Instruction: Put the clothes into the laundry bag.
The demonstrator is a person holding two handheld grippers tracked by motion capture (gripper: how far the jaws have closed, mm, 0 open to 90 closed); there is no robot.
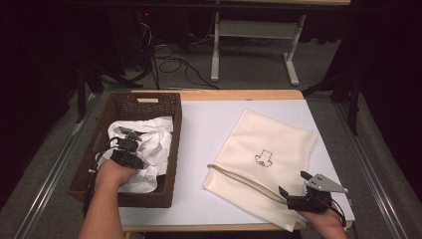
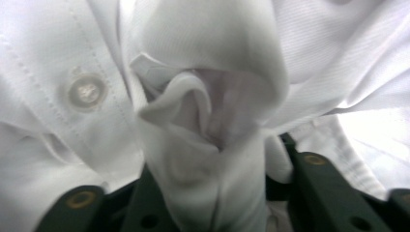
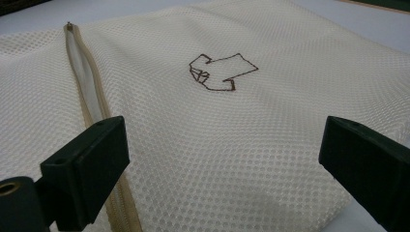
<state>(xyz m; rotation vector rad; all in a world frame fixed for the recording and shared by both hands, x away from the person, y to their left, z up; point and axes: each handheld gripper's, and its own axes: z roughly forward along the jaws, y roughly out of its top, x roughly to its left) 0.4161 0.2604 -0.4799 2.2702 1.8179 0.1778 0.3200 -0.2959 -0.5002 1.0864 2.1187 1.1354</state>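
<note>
The left gripper is down in the wicker basket, its jaws narrowed onto a bunched fold of the white shirt; the cloth rises straight up between the two fingers, and a shirt button sits on the placket just off to one side of them. The rest of the shirt lies heaped around and ahead of the fingers, so the garment has no clear long axis yet.

The right gripper hovers with jaws spread wide over the near corner of the cream mesh laundry bag, holding nothing. The bag's zipper runs away from the fingers, passing just beside one finger; whether that finger touches the mesh is hard to tell. The embroidered shirt outline lies ahead, between the two jaws' lines.

The shirt probably has to travel across toward the bag, so what matters is that the zipper opening lies next to the right fingers, and well apart from the left ones.
</note>
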